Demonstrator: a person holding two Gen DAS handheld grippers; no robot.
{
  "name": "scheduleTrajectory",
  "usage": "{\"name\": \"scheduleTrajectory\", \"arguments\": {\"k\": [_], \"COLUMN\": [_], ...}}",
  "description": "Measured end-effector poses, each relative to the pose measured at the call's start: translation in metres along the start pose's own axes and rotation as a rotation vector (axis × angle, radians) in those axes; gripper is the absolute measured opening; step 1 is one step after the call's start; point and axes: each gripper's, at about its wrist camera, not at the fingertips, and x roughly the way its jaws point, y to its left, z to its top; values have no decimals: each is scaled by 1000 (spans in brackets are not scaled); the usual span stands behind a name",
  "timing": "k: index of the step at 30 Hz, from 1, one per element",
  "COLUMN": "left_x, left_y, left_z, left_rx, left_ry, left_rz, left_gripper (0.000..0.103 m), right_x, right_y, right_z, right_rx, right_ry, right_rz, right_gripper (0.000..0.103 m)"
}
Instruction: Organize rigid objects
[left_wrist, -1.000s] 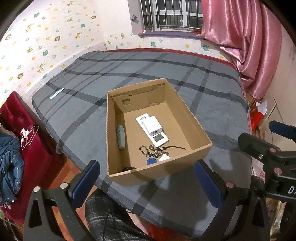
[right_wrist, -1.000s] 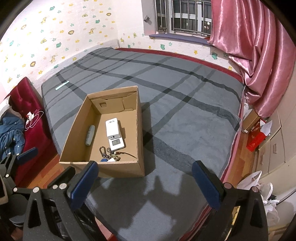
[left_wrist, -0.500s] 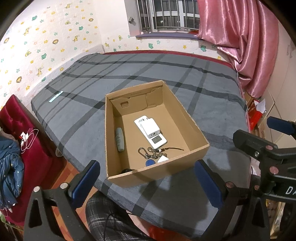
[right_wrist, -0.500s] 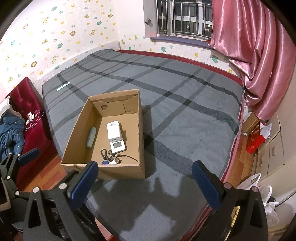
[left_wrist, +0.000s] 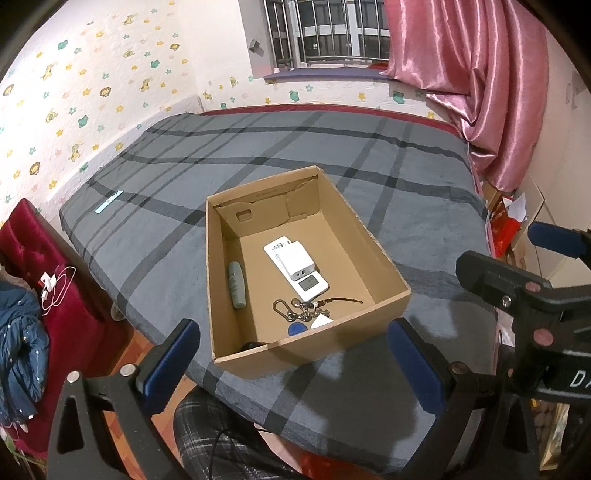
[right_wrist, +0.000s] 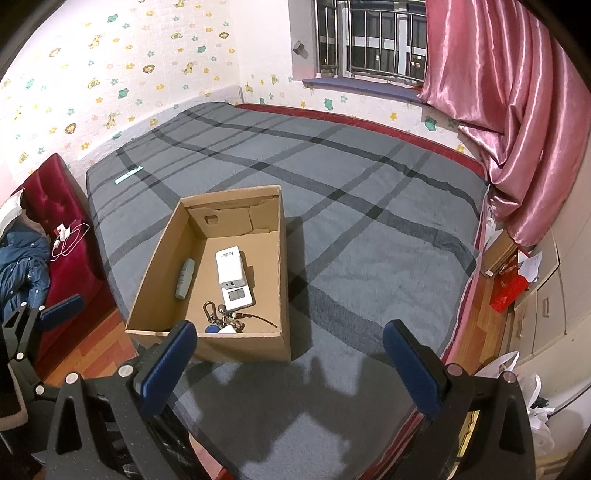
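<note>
1. The left hand-held gripper (left_wrist: 291, 360) hangs released above the near edge of the bed, its blue-padded fingers (left_wrist: 171, 360) spread wide with nothing between them.
2. The right hand-held gripper (right_wrist: 290, 363) is likewise released and empty, fingers (right_wrist: 412, 371) far apart, held over the bed to the right of the box; part of it also shows at the right edge of the left wrist view.
3. Just beyond both sits an open cardboard box (left_wrist: 369, 240) on the grey plaid bed (right_wrist: 369, 221), near the bed's front corner.
4. Inside the box, a white charger block (left_wrist: 297, 258) lies on top of a flat white device with a small screen (left_wrist: 310, 284), around the middle of the floor.
5. A grey-green cylindrical tube (left_wrist: 237, 284) lies along the box's left wall, apart from the white items.
6. A bunch of keys with a carabiner (left_wrist: 291, 310) and a blue round fob (left_wrist: 295, 328) rests near the front wall, just below the white device; a thin cord trails off to the right.
7. A dark item in the front left corner is mostly hidden by the wall.
8. A pale blue strip (right_wrist: 128, 175) lies far off on the bed's left edge.
9. A pink curtain (right_wrist: 517, 110) hangs at the right.
</note>
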Motion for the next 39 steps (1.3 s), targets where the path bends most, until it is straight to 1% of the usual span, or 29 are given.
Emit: {"name": "scheduleTrajectory", "arguments": {"k": [12,21,26,34,39], "left_x": [-5,-3,-2,5,6], "left_y": [1,-4,-8,-12,-13], "left_z": [2,5,8,12,15], "left_rx": [2,18,40,55,60], "left_ry": [-16,-21,-40,-27,-29], "left_rz": [1,-12,-3,-23,-13], "left_gripper": [103,103,103,103,103], "right_x": [-3,-2,-1,3,6], "right_y": [-5,-9,-10,-13,-15], "right_z": [3,4,6,10,11], "right_rx": [11,26,21,25,26], "right_ry": [-6,-7,-11,-8,-8], "right_rz": [-1,-4,-13,-17,-21], "right_gripper": [103,103,103,103,103]}}
